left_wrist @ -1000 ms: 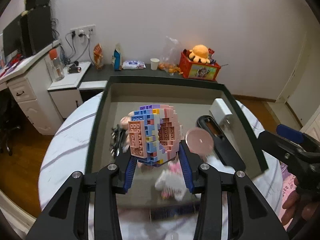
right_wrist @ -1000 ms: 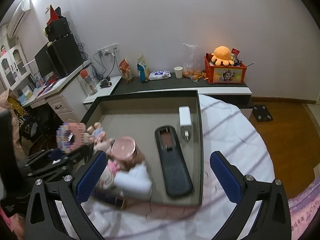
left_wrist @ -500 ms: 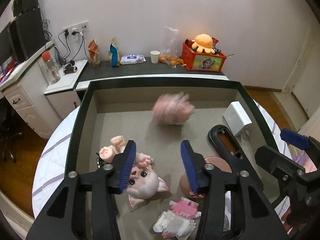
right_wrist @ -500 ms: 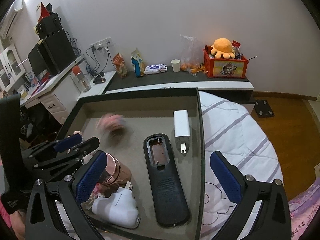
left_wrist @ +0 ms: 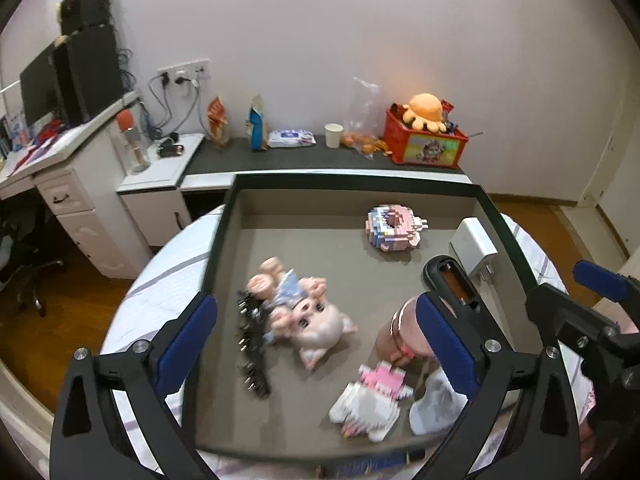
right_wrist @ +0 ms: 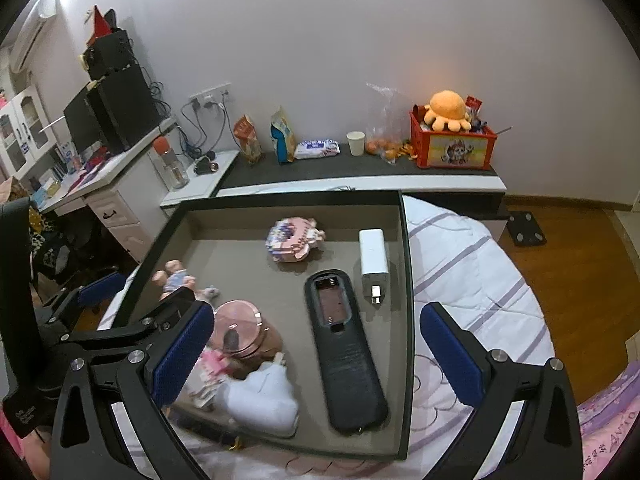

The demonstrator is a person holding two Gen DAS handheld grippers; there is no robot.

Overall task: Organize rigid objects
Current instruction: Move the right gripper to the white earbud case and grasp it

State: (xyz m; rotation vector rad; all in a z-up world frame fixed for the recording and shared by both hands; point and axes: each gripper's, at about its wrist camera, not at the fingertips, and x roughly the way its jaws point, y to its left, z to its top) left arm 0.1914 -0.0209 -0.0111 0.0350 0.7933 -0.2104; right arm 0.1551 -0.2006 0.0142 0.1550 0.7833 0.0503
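Resting near tray's [left_wrist: 226, 240] far wall, block toy [left_wrist: 394, 229], both tongs spread

Pastel brick ring [left_wrist: 394, 227] flat in tray [left_wrist: 360, 179]

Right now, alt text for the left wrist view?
Open left tongs hover empty over a dark-rimmed tray holding a pig figurine, a pastel brick model, a white charger and a black remote. The right tongs show at the right edge.

Block toy [left_wrist: 394, 229] out of the left tool [left_wrist: 316, 340], now at the tray's [left_wrist: 505, 224] far end, tool spread wider
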